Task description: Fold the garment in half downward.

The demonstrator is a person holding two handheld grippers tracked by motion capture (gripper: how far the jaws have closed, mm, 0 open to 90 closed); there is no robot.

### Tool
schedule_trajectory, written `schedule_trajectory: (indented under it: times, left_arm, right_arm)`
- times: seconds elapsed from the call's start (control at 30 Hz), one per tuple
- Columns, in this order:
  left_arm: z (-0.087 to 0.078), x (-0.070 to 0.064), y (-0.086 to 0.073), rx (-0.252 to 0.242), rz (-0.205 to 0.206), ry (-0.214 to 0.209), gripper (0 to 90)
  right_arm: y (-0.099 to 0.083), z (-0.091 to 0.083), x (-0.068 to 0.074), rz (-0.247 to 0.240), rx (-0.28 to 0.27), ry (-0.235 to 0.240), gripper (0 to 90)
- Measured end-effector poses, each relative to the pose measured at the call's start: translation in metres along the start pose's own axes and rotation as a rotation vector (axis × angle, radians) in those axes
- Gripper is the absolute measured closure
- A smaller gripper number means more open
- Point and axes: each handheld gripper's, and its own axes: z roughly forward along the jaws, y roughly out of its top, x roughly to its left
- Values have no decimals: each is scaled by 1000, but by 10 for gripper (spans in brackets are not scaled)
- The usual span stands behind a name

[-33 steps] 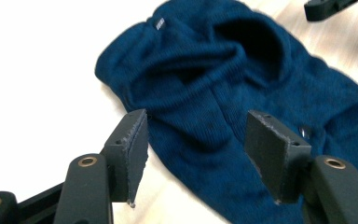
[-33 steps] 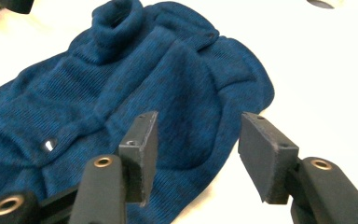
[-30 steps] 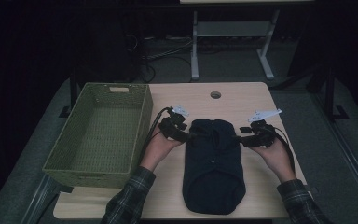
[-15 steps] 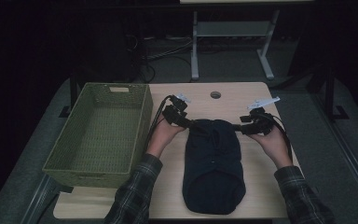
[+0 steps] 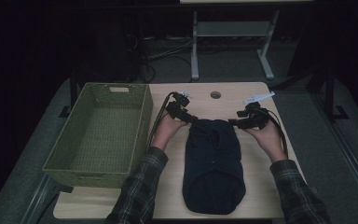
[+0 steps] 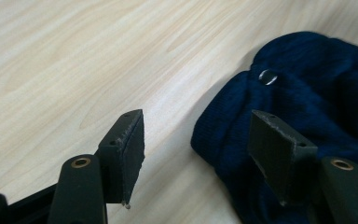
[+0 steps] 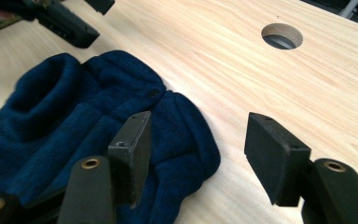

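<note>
A folded dark blue knitted garment (image 5: 213,163) lies lengthwise on the middle of the wooden table (image 5: 261,196). My left gripper (image 5: 192,119) stands open at the garment's far left corner (image 6: 223,135); one jaw is over bare wood, the other over the knit near a small button (image 6: 267,77). At the far right corner (image 7: 186,140) my right gripper (image 5: 234,123) is open too, its jaws straddling the fabric's edge. Nothing is gripped.
A green woven basket (image 5: 74,158) stands on the left side of the table, beside the left forearm. A round cable hole (image 5: 215,94) (image 7: 282,36) sits near the table's far edge. A white table frame (image 5: 233,32) stands on the floor beyond.
Both grippers have slid from the garment's sides toward its far corners. The garment lies a little flatter and longer.
</note>
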Motion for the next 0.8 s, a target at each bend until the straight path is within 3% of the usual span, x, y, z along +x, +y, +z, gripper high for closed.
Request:
schedule_trajectory:
  times: [0.3,0.67,0.8]
  left_arm:
    - [23,3,-9,87,1,-3,364]
    - [27,3,-13,90,10,-24,400]
    - [27,4,-14,85,4,-38,453]
  right_arm:
    - [4,20,-13,27,27,-24,411]
    - [-12,48,-24,61,118,-13,440]
    - [-18,55,-23,58,130,32,540]
